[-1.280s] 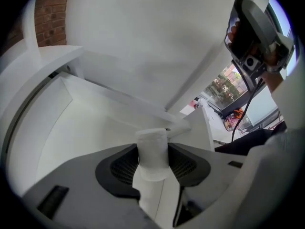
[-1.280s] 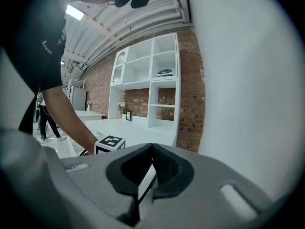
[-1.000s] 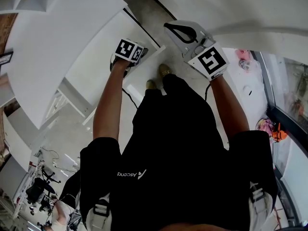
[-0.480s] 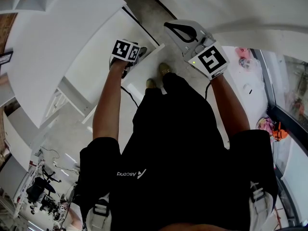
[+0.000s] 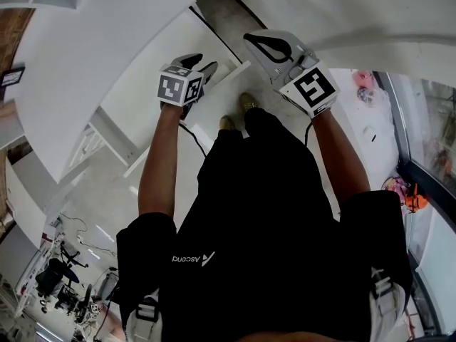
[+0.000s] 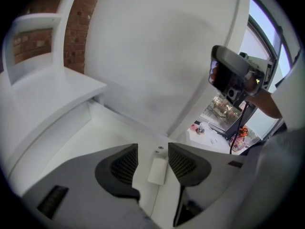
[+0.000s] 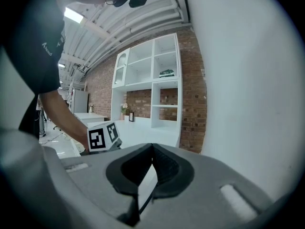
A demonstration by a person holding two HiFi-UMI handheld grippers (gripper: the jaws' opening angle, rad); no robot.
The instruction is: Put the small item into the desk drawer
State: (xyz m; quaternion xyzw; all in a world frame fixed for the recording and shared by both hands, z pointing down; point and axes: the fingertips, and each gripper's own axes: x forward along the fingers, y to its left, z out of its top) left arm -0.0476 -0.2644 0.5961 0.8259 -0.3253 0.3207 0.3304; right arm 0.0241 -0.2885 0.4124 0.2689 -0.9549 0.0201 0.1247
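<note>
White print reading "Ascend", beside a small slanted logo point(image 5: 211, 257), stands on the chest of the person's black shirt point(image 5: 271, 212). It appears upside down in the head view, well behind the left gripper point(image 5: 201, 63) and right gripper point(image 5: 249, 38). The same print shows on the sleeve point(image 7: 51, 44), only partly legible.
</note>
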